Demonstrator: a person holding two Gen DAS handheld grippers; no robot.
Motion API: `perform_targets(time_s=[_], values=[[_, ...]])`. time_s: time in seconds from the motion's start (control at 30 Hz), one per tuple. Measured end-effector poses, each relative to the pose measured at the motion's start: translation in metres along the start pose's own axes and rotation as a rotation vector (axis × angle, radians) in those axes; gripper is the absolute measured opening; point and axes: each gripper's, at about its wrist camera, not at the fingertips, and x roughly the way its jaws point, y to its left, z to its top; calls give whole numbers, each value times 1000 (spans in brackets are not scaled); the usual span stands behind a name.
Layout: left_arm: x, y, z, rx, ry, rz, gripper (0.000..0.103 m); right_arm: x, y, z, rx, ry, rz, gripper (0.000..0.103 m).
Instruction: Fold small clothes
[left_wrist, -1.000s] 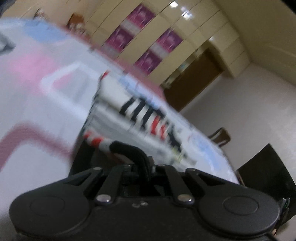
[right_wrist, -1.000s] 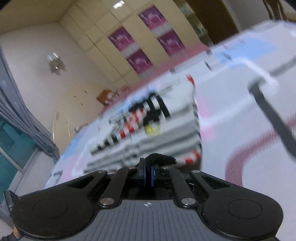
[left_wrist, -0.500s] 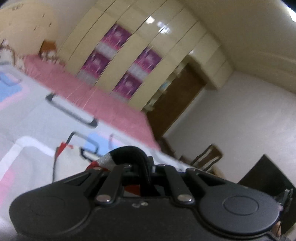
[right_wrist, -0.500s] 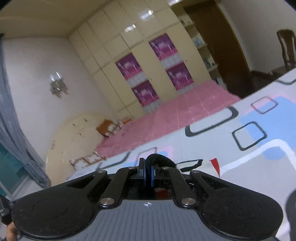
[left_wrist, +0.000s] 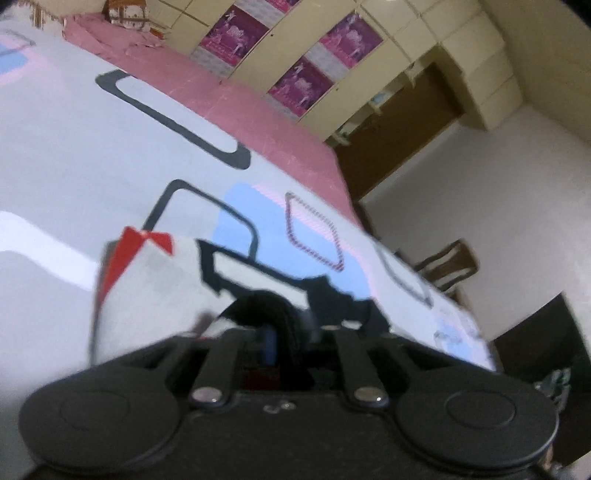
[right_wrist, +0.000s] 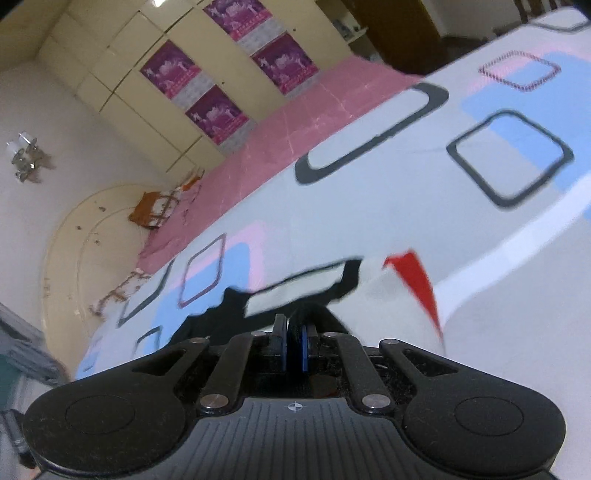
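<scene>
Both my left tool (left_wrist: 275, 339) and right tool (right_wrist: 293, 345) are clamped on one edge of the garment (left_wrist: 155, 284), lifted over the bed (left_wrist: 92, 147), so I judge the fold is mid-carry and next needs an even lowering onto the bed

Both claws (left_wrist: 275, 332) (right_wrist: 293, 343) clamped shut.

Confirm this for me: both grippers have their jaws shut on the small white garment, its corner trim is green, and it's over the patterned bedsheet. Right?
Not quite. The trim at the corner of the garment is red, not green; the left wrist view shows it, and so does the right wrist view. The rest holds: the left gripper and the right gripper both have their jaws shut on the garment, over the patterned bedsheet.
</scene>
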Motion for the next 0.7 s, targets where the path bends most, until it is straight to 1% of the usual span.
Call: perform_targets(time_s=[0.03,0.07,0.1,0.13,0.17,0.2,0.23,0.27,0.33,0.37,0.43,0.47,0.5,0.53,0.57,0.6,0.63,0.67,0.7], values=[[0,1,2,-9,-22,1,60,2,1,3,-2,-12,-37,40],[-3,1,2,-9,-57,7,80,-2,2,6,-14,-63,-69,80],[-5,2,4,-3,-93,16,84,-9,2,6,-35,-128,-74,84],[-6,3,6,9,-100,22,78,-13,1,8,-51,-151,-60,84],[-5,4,9,25,-76,36,69,-14,0,10,-57,-138,-64,80],[-5,3,11,49,-52,60,66,-16,-1,9,-82,-139,-53,75],[-3,1,11,99,-20,101,58,-15,0,8,-110,-127,-54,67],[0,-2,11,153,15,140,51,-12,1,7,-144,-99,-69,63],[11,-9,7,257,100,206,49,-1,5,0,-222,-58,-102,60],[14,-14,5,303,120,232,47,6,9,-5,-262,-42,-121,60],[22,-25,-2,410,132,286,45,21,17,-15,-363,-2,-174,60],[24,-29,-6,448,129,310,37,29,23,-23,-430,14,-210,60],[25,-33,-10,487,120,326,34,35,28,-32,-500,23,-240,58],[25,-37,-14,513,109,329,28,41,33,-41,-574,20,-259,45],[24,-38,-16,528,96,331,20,46,37,-48,-635,18,-260,29],[20,-39,-19,534,80,327,14,48,42,-55,-699,7,-270,22],[16,-39,-19,528,46,323,5,49,45,-60,-743,-3,-286,8],[11,-35,-18,520,-5,332,5,46,47,-60,-751,-21,-292,2],[3,-34,-18,509,-55,338,5,40,46,-59,-735,-56,-302,2]])
